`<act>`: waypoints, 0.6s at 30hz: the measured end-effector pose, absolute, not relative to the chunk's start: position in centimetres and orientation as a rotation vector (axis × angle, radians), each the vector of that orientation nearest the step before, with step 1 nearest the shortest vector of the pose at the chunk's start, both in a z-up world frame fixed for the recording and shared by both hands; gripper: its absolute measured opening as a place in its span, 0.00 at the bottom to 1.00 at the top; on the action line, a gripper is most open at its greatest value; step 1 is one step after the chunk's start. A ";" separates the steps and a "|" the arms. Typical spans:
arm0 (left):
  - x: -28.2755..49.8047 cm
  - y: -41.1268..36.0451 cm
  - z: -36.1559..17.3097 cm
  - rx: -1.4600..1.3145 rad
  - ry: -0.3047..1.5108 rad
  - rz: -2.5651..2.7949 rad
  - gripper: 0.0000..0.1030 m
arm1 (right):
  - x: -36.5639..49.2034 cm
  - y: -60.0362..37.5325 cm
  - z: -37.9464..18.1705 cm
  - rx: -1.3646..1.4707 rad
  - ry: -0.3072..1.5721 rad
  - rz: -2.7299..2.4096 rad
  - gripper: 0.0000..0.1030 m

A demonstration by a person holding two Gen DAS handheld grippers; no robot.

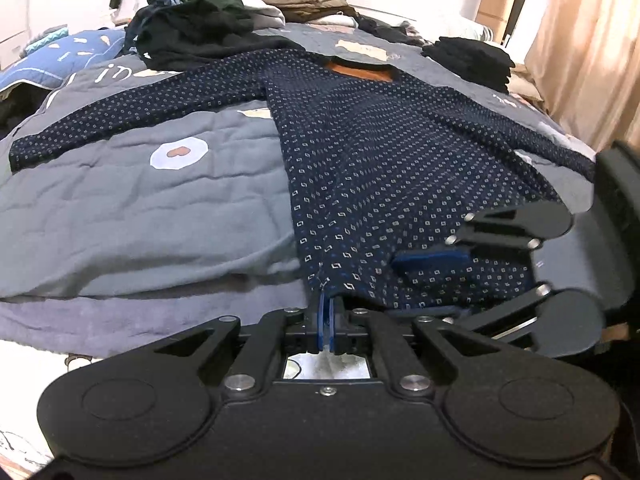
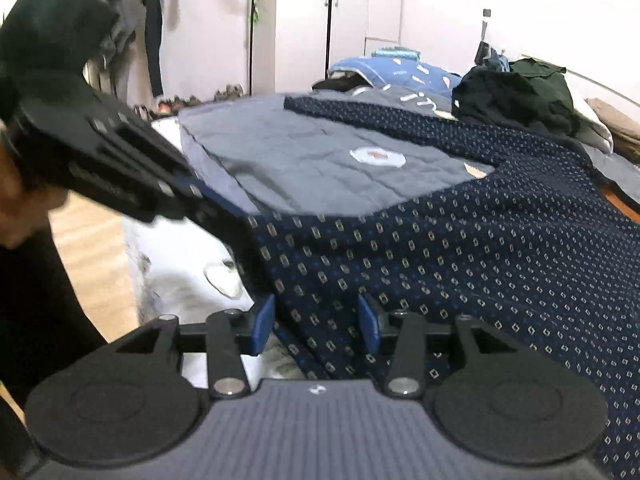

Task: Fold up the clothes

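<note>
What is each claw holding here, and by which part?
Left claw pinches the patterned sweater at its near hem corner. Right claw stands open around the hem, gripping nothing.

Left gripper [image 1: 326, 330]: matte black body, two round discs at base, triangular cut-outs in linkage arms, silver screw heads, blue finger pads [image 1: 320, 326]. Right gripper [image 2: 316, 322]: same black linkage, blue pads, ribbed grey top plate (small logo mark at front). Black sleeve [image 2: 36, 300] at left edge.

Bed [image 1: 120, 200] under grey quilt; patterned navy shirt [image 1: 380, 168] spread ahead of claw, dark clothes heap [image 1: 192, 28] beyond, perhaps folded stacks [image 1: 476, 60] far right.
</note>
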State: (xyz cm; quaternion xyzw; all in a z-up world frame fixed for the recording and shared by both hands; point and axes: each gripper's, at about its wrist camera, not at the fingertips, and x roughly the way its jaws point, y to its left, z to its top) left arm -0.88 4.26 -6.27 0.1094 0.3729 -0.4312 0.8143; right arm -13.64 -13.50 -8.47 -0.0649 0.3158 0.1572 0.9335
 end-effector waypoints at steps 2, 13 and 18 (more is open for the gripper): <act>-0.9 4.1 -6.3 0.241 0.797 -0.914 0.02 | -13.6 -13.5 -8.8 -0.133 0.654 0.325 0.28; -1.0 4.0 -6.8 0.294 0.845 -0.922 0.04 | -15.3 -15.1 -6.4 -0.020 0.740 0.350 0.02; -1.6 3.0 -7.8 0.403 0.889 -0.910 0.05 | -15.1 -15.7 -7.7 -0.035 0.838 0.326 0.02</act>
